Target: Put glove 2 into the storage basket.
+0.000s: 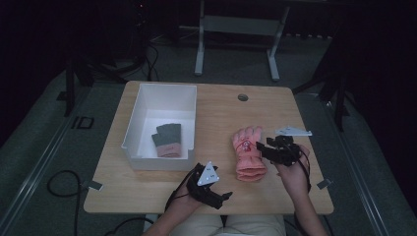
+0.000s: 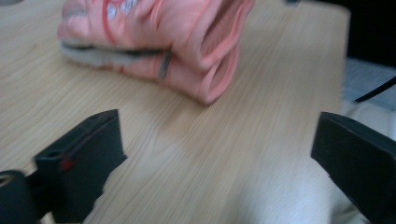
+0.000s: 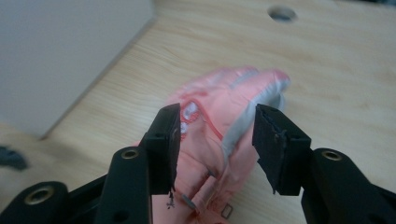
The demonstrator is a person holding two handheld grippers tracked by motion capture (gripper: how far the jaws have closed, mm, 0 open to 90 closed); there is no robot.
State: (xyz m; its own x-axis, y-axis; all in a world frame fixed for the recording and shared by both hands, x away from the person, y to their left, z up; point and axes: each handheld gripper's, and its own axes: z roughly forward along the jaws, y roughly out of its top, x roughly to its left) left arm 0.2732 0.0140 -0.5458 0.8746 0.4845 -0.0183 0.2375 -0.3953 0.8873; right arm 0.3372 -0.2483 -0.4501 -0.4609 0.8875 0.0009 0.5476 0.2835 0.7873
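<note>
Two hand-held grippers work over the desk [image 1: 147, 182]. At the left, the left hand-held gripper [image 1: 222, 198] hovers near the desk's near edge with its jaws spread wide and nothing between them; in the left gripper view they frame bare wood, with the cuff end of the pink glove [image 2: 187, 51] lying ahead. The left hand [image 1: 184, 199] comes in from the bottom, and the gripper points right, towards the glove.

Farther left and back, a white bin [image 1: 142, 105] holds a folded grey and pink glove [image 1: 168, 140].

Right of centre, the pink glove [image 1: 248, 155] lies flat on the desk, fingers pointing away from the person. The right hand-held gripper [image 1: 260, 147] sits at the glove's right side, pointing left. In the right gripper view its jaws [image 3: 217, 140] stand about half open, straddling the glove without pressing on it, so it is released. The right hand [image 1: 294, 177] reaches in from the bottom edge.

White marks on the glove's back are too blurred to read.
</note>
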